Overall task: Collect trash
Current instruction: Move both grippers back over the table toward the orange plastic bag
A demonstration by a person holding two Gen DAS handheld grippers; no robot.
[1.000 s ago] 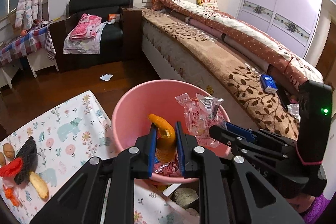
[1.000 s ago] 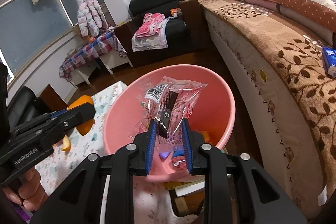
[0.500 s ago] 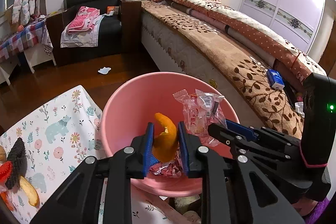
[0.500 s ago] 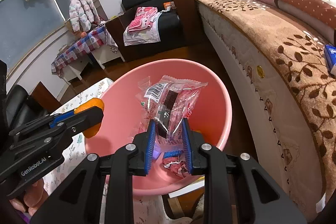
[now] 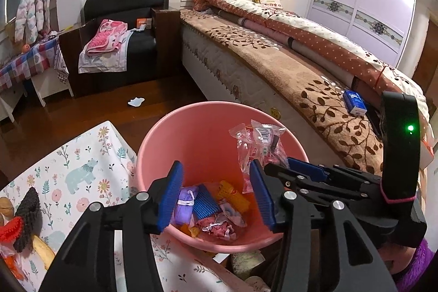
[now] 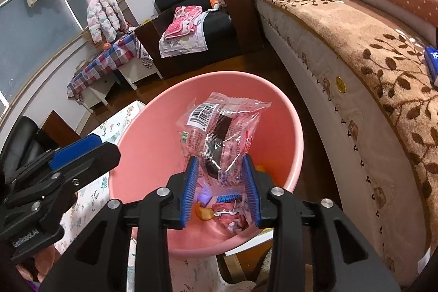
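A pink bin (image 5: 208, 106) stands below both grippers, with crumpled wrappers and an orange peel (image 5: 232, 193) lying at its bottom. My left gripper (image 5: 216, 168) hangs over the bin, its jaws opening wide with nothing between them. My right gripper (image 6: 220, 168) is over the same bin (image 6: 219, 75). Its jaws are opening, while a clear snack wrapper (image 6: 221, 127) with red print and a barcode still stands upright between the blue pads, touching both. The wrapper (image 5: 260, 144) and the right gripper (image 5: 290, 168) also show from the side. The left gripper (image 6: 90, 147) enters from the left.
The bin sits beside a table with a floral cloth (image 5: 82, 163) carrying a black and red knitted item (image 5: 24, 204). A bed (image 5: 301, 67) with a blue packet (image 5: 354, 101) runs along the right. A black sofa (image 5: 123, 18) stands behind, and a white scrap (image 5: 136, 101) lies on the wooden floor.
The left jaws have spread wide and the orange peel they held has dropped into the bin. The right jaws have parted slightly, with the wrapper still between them.
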